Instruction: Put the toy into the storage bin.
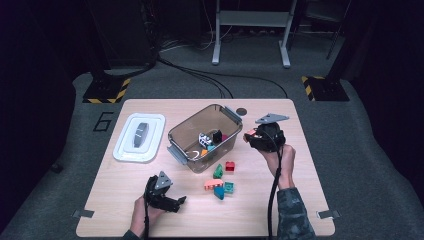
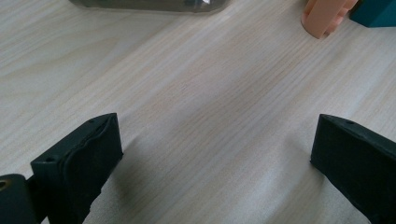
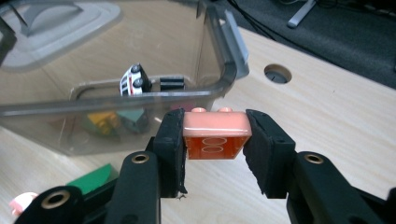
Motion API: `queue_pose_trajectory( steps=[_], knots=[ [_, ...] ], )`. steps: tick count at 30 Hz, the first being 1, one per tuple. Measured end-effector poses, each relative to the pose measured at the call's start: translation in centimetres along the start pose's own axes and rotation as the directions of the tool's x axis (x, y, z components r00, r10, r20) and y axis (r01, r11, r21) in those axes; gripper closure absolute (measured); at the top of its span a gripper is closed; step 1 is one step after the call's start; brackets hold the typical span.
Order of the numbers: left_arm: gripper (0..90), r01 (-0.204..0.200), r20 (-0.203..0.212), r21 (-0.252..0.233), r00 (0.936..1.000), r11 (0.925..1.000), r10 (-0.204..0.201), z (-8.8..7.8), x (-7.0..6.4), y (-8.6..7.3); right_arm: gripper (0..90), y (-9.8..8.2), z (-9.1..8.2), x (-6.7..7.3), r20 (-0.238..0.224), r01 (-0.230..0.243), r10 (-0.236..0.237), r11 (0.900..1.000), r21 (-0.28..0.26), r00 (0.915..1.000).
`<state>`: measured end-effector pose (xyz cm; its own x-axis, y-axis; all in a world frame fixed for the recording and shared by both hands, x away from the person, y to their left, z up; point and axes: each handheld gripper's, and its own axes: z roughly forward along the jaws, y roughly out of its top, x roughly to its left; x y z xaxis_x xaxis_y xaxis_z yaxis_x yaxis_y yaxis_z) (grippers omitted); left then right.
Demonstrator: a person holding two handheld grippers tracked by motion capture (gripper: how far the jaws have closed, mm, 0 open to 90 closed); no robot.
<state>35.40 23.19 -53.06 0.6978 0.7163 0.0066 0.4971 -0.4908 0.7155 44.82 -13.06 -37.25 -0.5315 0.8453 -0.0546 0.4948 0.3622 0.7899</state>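
Salmon-pink brick (image 1: 247, 135) held in right gripper (image 1: 250, 136), just right of clear bin (image 1: 176, 134). Left gripper view: left gripper (image 2: 212, 149) jaws wide apart over bare table (image 2: 196, 84), nothing between. Right gripper view: pads clamp brick's two ends, bin directly ahead.

My jaws stand wide apart over bare wooden table (image 2: 201, 93), a peach block (image 2: 324, 16) lying ahead.

White lid (image 1: 138, 137) lies flat at the table's (image 1: 280, 210) left. Red block (image 1: 230, 166), green block (image 1: 218, 172) and a small cluster (image 1: 220, 188) sit near the middle.
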Motion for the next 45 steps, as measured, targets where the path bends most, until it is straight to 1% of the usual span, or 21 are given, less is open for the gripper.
queue_pose_trajectory(
  steps=[2, 3, 4, 7, 10, 12, 14, 17, 18, 21, 24, 28, 30, 32, 34, 38, 39, 40, 41, 42, 45],
  knots=[
    [1.8, -0.001, 0.002, 0.004, 1.0000, 1.0000, 0.001, 0.0, 0.0, 0.0, 58.8, 0.8, -0.1, -0.1, 0.012, 0.006, -0.006, 1.000, -0.007, 0.9999],
    [1.8, -0.001, 0.002, 0.004, 1.0000, 1.0000, 0.001, 0.0, 0.0, 0.0, 58.8, 0.8, -0.1, -0.1, 0.012, 0.006, -0.006, 1.000, -0.007, 0.9999],
    [1.9, -0.001, 0.002, 0.004, 1.0000, 1.0000, 0.001, 0.0, 0.0, 0.0, 58.8, 1.3, -0.1, -0.1, 0.013, 0.017, -0.017, 1.000, -0.016, 0.9998],
    [1.9, -0.001, 0.002, 0.004, 1.0000, 1.0000, 0.001, 0.0, 0.0, 0.0, 58.7, 1.9, 0.1, 0.1, 0.017, 0.015, -0.015, 1.000, -0.022, 0.9997],
    [1.8, -0.001, 0.002, 0.004, 1.0000, 1.0000, 0.001, 0.0, 0.0, 0.0, 58.7, 2.9, 0.6, 0.5, 0.009, 0.038, -0.038, 0.999, -0.030, 0.9992],
    [1.8, 0.000, -0.001, -0.002, 1.0000, 1.0000, 0.000, 0.0, 0.0, 0.0, 58.8, 3.2, 0.8, 0.7, 0.005, 0.040, -0.040, 0.999, -0.030, 0.9992],
    [1.9, 0.000, -0.001, -0.001, 1.0000, 1.0000, 0.000, 0.0, 0.0, 0.0, 58.7, 3.8, 1.4, 1.0, -0.004, 0.061, -0.061, 0.998, -0.028, 0.9981],
    [1.9, -0.003, -0.001, 0.000, 1.0000, 1.0000, 0.003, 0.0, 0.0, 0.0, 58.7, 4.2, 1.9, 1.4, -0.010, 0.069, -0.070, 0.997, -0.024, 0.9975],
    [1.9, -0.004, 0.003, 0.009, 1.0000, 0.9999, 0.004, -0.1, 0.0, 0.0, 58.7, 4.4, 2.1, 1.5, -0.014, 0.085, -0.085, 0.996, -0.025, 0.9963],
    [1.9, -0.004, 0.001, 0.004, 1.0000, 1.0000, 0.004, 0.0, 0.0, 0.0, 58.7, 4.8, 2.9, 2.2, -0.028, 0.091, -0.091, 0.996, -0.009, 0.9954],
    [1.9, -0.003, 0.000, 0.001, 1.0000, 1.0000, 0.003, 0.0, 0.0, 0.0, 58.7, 5.0, 4.1, 2.9, -0.050, 0.099, -0.098, 0.995, 0.012, 0.9940],
    [1.9, -0.003, 0.000, 0.001, 1.0000, 1.0000, 0.003, 0.0, 0.0, 0.0, 58.7, 4.9, 4.9, 3.3, -0.067, 0.113, -0.111, 0.993, 0.037, 0.9916],
    [1.9, -0.002, -0.001, 0.000, 1.0000, 1.0000, 0.002, 0.0, 0.0, 0.0, 58.6, 4.9, 5.2, 3.2, -0.076, 0.123, -0.120, 0.992, 0.033, 0.9899],
    [1.9, -0.003, 0.000, 0.001, 1.0000, 1.0000, 0.003, 0.0, 0.0, 0.0, 58.6, 4.8, 5.2, 3.2, -0.075, 0.126, -0.123, 0.991, 0.035, 0.9896],
    [1.9, -0.003, 0.001, 0.003, 1.0000, 1.0000, 0.003, 0.0, 0.0, 0.0, 58.6, 4.7, 5.2, 3.3, -0.087, 0.116, -0.111, 0.992, 0.052, 0.9900],
    [1.9, 0.000, 0.000, 0.001, 1.0000, 1.0000, 0.000, 0.0, 0.0, 0.0, 58.6, 4.3, 5.4, 3.2, -0.092, 0.128, -0.121, 0.989, 0.072, 0.9884],
    [1.9, 0.000, -0.001, -0.002, 1.0000, 1.0000, 0.000, 0.0, 0.0, 0.0, 58.6, 4.2, 5.4, 3.2, -0.099, 0.112, -0.103, 0.990, 0.088, 0.9897],
    [1.9, 0.000, 0.000, 0.001, 1.0000, 1.0000, 0.000, 0.0, 0.0, 0.0, 58.5, 4.1, 5.6, 3.1, -0.098, 0.125, -0.117, 0.989, 0.083, 0.9883],
    [1.9, 0.000, 0.000, 0.001, 1.0000, 1.0000, 0.000, 0.0, 0.0, 0.0, 58.5, 4.1, 5.6, 3.1, -0.098, 0.125, -0.117, 0.989, 0.083, 0.9883],
    [1.9, 0.000, 0.000, 0.000, 1.0000, 1.0000, 0.000, 0.0, 0.0, 0.0, 58.3, 4.0, 5.5, 3.1, -0.106, 0.116, -0.106, 0.988, 0.097, 0.9887],
    [1.9, -0.001, 0.001, 0.003, 1.0000, 1.0000, 0.001, 0.0, 0.0, 0.0, 58.2, 3.8, 5.5, 3.2, -0.114, 0.113, -0.102, 0.989, 0.096, 0.9882]
  ],
)
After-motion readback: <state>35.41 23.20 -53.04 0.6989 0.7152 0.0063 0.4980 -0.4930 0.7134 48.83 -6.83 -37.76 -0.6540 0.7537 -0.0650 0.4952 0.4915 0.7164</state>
